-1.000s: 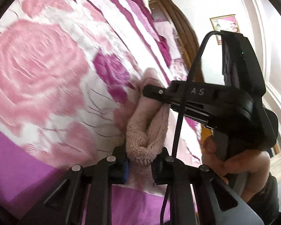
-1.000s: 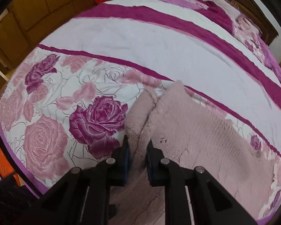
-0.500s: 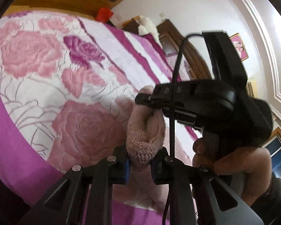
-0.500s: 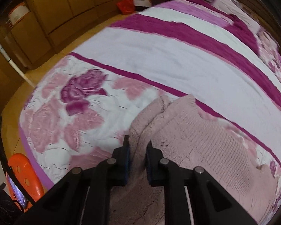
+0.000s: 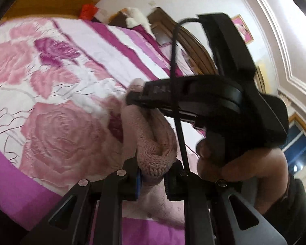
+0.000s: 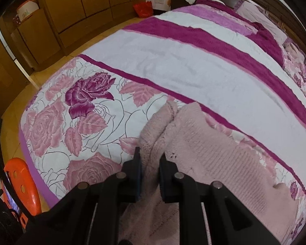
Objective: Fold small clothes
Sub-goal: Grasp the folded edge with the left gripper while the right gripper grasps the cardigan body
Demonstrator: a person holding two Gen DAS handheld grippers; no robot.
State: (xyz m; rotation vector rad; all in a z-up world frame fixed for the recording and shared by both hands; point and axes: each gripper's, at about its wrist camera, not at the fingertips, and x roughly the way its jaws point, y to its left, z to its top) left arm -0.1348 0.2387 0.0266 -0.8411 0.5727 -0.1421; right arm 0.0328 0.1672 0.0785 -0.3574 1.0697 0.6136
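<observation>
Both the left tongs and the right tongs pinch the pink knitted garment, which lies near the bed's near edge. Far of it, the flowered bedcover is wide and free.

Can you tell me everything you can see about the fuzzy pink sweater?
The pink sweater is a small, pale pink knit, fuzzy and ribbed. Most of it lies spread on the flowered bedspread, while one bunched edge is lifted. The right gripper is shut on a thick fold of it, and the left gripper pinches another bunched fold close by. Near the right gripper's fingers is a tiny dark mark.
</observation>
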